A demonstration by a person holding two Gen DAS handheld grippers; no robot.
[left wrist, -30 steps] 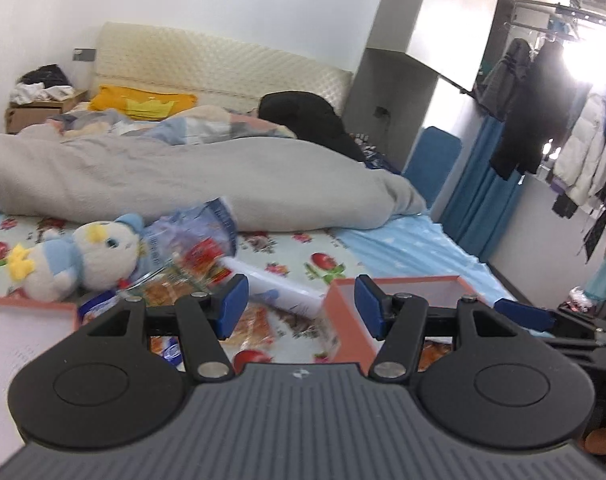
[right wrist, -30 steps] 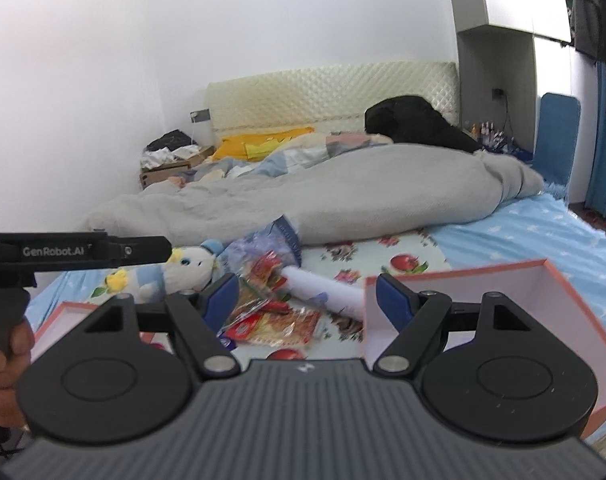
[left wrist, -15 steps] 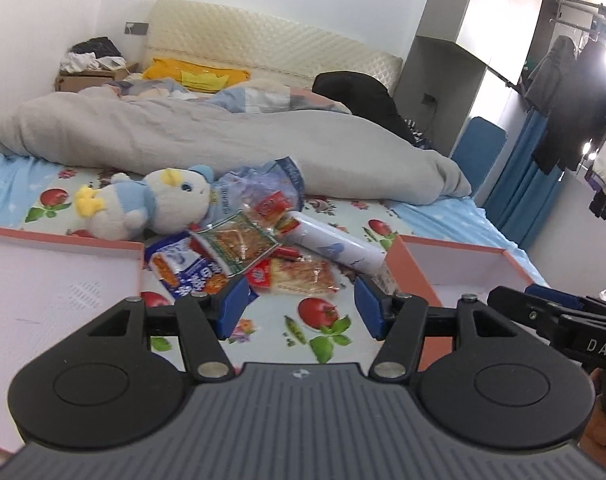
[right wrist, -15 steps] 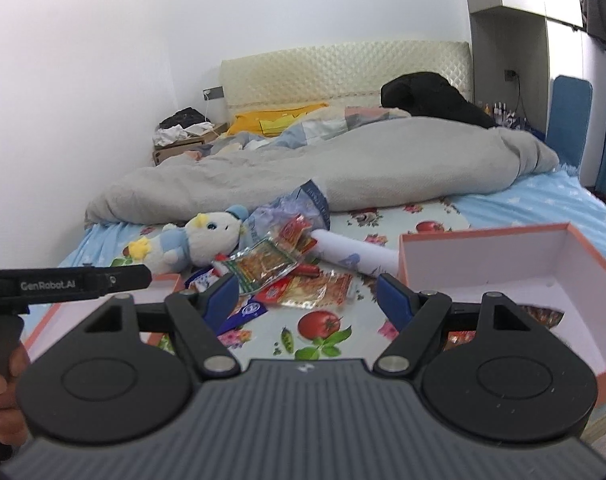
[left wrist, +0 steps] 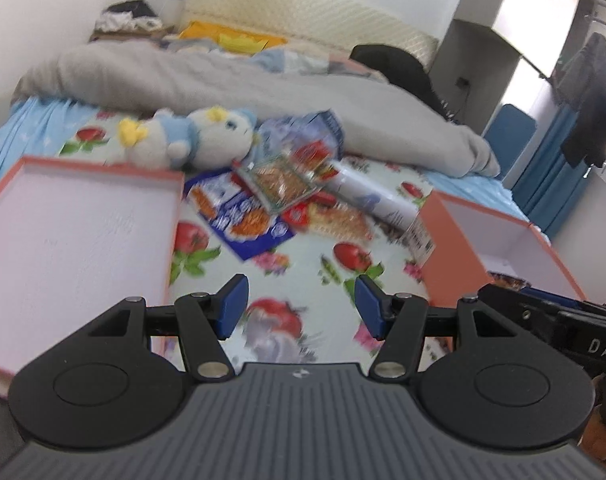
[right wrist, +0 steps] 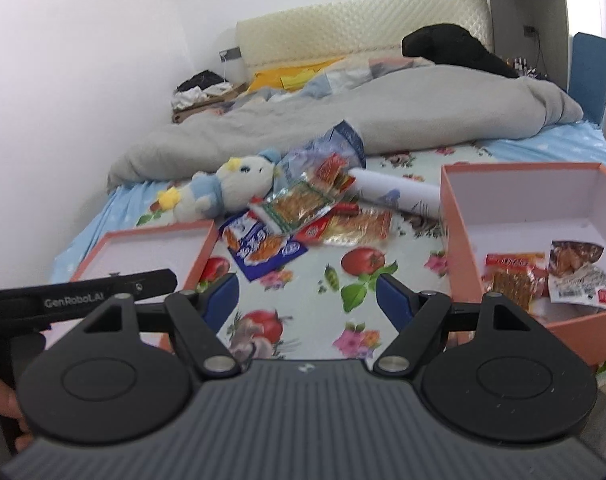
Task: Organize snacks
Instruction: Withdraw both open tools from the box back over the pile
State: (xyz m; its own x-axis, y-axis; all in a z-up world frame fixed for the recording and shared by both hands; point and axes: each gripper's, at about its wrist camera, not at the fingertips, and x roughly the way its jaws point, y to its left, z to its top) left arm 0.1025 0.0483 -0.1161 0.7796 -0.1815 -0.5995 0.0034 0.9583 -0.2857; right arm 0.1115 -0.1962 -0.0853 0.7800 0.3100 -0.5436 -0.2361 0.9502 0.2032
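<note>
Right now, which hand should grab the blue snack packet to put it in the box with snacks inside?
Probably the left. The blue snack packet lies just ahead of the left gripper, whose fingers are open and empty. The right gripper, also open, sits nearer the deep pink box already holding snacks.

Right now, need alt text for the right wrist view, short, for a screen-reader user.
The open right gripper hovers empty over a fruit-print bedsheet, facing a pile of snack packets beside a plush toy. A pink box to the right holds a few snacks; a shallow pink lid lies empty to the left.
</note>
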